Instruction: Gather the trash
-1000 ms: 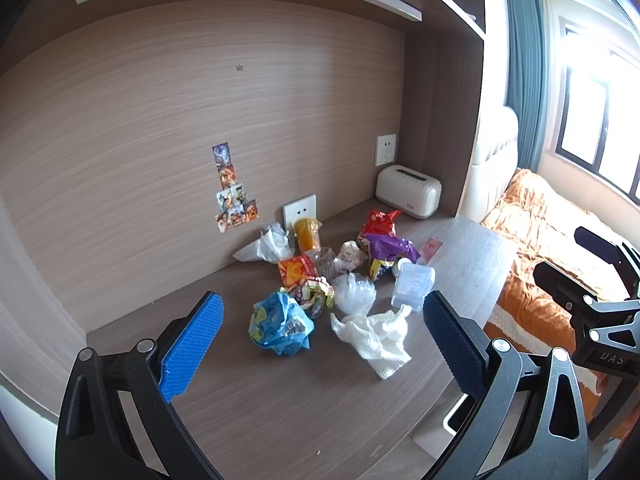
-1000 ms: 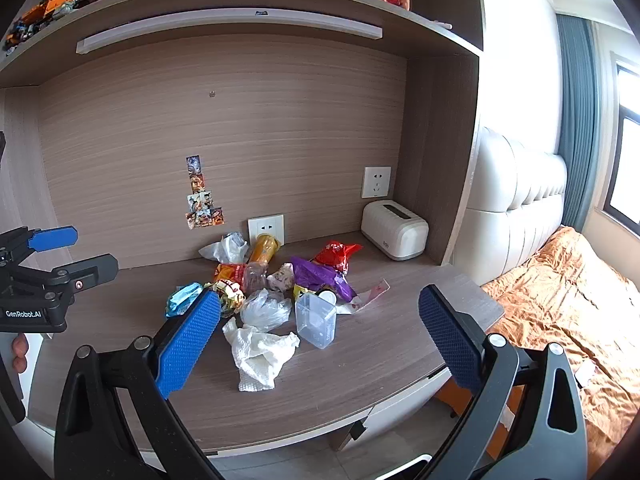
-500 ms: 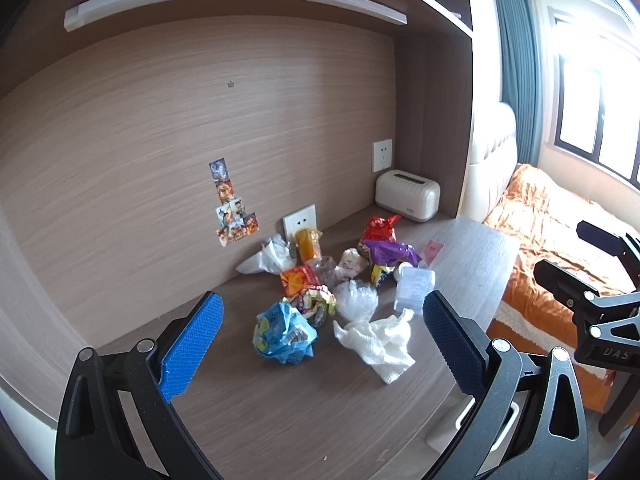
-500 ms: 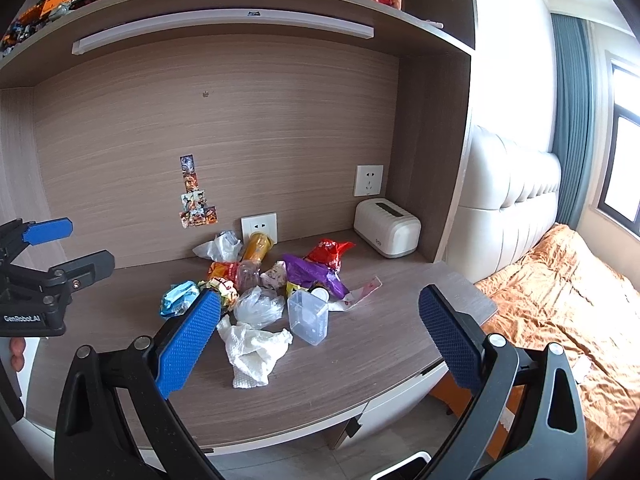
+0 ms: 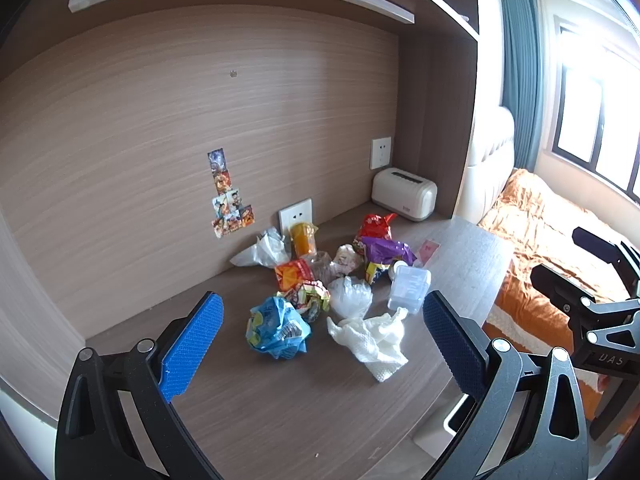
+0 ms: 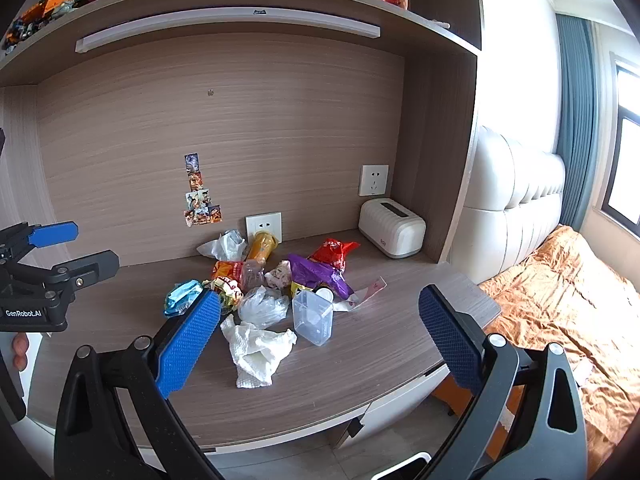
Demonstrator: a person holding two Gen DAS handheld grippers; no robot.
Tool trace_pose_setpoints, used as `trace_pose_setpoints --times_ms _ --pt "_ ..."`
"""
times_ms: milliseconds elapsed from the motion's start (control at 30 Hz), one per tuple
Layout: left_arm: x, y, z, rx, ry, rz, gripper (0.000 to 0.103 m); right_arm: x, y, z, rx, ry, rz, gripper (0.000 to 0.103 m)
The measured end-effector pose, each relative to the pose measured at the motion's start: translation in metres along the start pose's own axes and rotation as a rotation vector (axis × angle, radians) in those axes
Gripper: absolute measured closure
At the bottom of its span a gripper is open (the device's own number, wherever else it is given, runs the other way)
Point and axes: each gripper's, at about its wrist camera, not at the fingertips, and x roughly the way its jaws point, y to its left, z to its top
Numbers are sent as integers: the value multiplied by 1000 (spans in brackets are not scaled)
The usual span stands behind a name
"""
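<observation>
Both grippers, left gripper and right gripper, are held wide, nothing gripped. Trash is piled mid-desk. Crumpled paper towel is judged light, soft; best pinched at its bunched centre.

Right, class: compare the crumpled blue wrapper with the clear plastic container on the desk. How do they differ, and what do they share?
The crumpled blue wrapper is opaque, blue and printed; the clear plastic container is see-through and colourless. The wrapper is scrunched into a rough ball; the container keeps a rigid, boxy shape. In the left wrist view the wrapper lies left of the white paper towel, the container behind it to the right. Both rest on the desk, ungripped.
</observation>
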Motion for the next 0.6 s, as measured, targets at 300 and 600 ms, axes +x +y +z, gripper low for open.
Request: trace_pose_setpoints --times_ms 300,600 --pt "1 0 0 3 0 6 5 5 3 0 -11 5 4 4" --pt "4 1 1 2 2 5 5 9 3 1 -12 7 9 4"
